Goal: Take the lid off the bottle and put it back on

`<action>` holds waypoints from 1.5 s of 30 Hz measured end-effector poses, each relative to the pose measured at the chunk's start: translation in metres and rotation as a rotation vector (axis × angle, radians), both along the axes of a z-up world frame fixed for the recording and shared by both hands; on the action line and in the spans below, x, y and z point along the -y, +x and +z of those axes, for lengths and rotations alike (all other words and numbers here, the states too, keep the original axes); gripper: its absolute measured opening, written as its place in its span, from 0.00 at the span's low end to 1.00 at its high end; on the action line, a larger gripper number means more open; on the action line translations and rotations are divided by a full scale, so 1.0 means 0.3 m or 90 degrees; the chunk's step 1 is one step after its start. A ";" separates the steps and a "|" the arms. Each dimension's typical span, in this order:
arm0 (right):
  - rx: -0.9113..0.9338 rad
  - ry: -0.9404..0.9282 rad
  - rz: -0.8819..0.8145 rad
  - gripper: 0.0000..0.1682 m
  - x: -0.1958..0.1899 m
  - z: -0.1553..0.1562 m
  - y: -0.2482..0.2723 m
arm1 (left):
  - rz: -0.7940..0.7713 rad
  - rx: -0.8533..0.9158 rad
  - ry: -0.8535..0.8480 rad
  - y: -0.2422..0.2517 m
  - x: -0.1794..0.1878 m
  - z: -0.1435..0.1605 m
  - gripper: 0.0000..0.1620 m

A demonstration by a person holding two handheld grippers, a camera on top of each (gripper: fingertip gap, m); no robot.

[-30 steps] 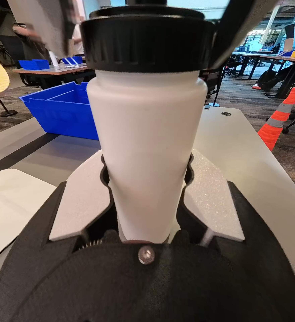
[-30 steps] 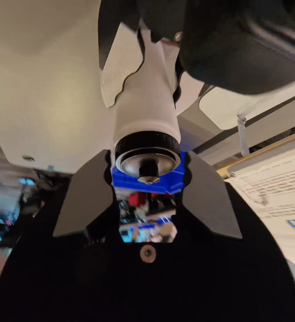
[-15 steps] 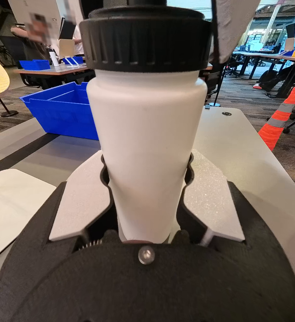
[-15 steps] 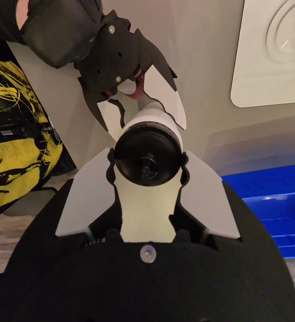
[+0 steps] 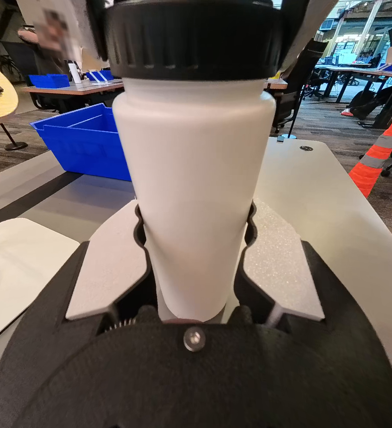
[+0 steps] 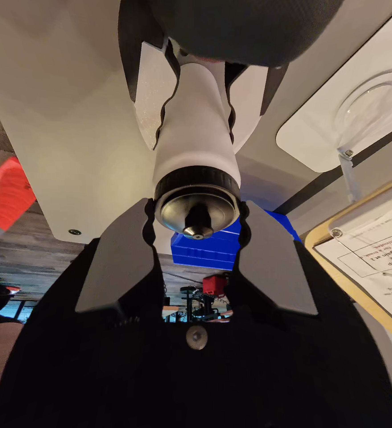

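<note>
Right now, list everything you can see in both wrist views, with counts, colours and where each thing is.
bottle: one, white, upright over the table, gripped low on its body
lid: one, black with a nozzle, on the bottle's neck
bin: one, blue, on the table behind the bottle
table: one, light grey, under everything
cone: one, orange with grey bands, on the floor
left gripper: one, black, shut on the bottle
right gripper: one, black, fingers either side of the lid

White bottle [image 5: 195, 176], ribbed black lid [image 5: 192, 37], blue bin [image 5: 83, 143]
</note>
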State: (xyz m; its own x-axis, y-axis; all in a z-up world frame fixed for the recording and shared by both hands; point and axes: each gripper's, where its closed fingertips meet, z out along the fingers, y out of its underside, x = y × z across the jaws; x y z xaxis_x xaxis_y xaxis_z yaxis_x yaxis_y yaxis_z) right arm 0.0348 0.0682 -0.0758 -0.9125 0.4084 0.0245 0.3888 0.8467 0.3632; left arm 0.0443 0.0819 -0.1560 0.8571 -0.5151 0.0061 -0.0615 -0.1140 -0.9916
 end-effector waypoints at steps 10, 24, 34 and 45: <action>-0.042 -0.085 -0.063 0.43 0.012 -0.004 0.006 | -0.007 0.013 -0.002 0.012 -0.002 0.003 0.53; -0.179 -0.253 -0.332 0.43 0.001 0.066 -0.012 | -0.006 0.012 -0.004 0.014 -0.003 0.002 0.53; -0.201 -0.344 -0.470 0.41 0.021 0.008 0.005 | -0.006 0.012 -0.003 0.015 -0.003 0.002 0.53; -0.180 -0.311 -0.436 0.42 0.025 -0.003 0.007 | -0.008 0.011 -0.005 0.015 -0.002 0.002 0.52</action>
State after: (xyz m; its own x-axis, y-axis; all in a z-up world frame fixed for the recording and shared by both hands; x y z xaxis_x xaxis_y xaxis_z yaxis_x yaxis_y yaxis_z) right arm 0.0368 0.0607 -0.0766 -0.4503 0.8863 -0.1085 0.8874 0.4308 -0.1644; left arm 0.0487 0.0825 -0.1556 0.8499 -0.5263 0.0250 -0.0461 -0.1215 -0.9915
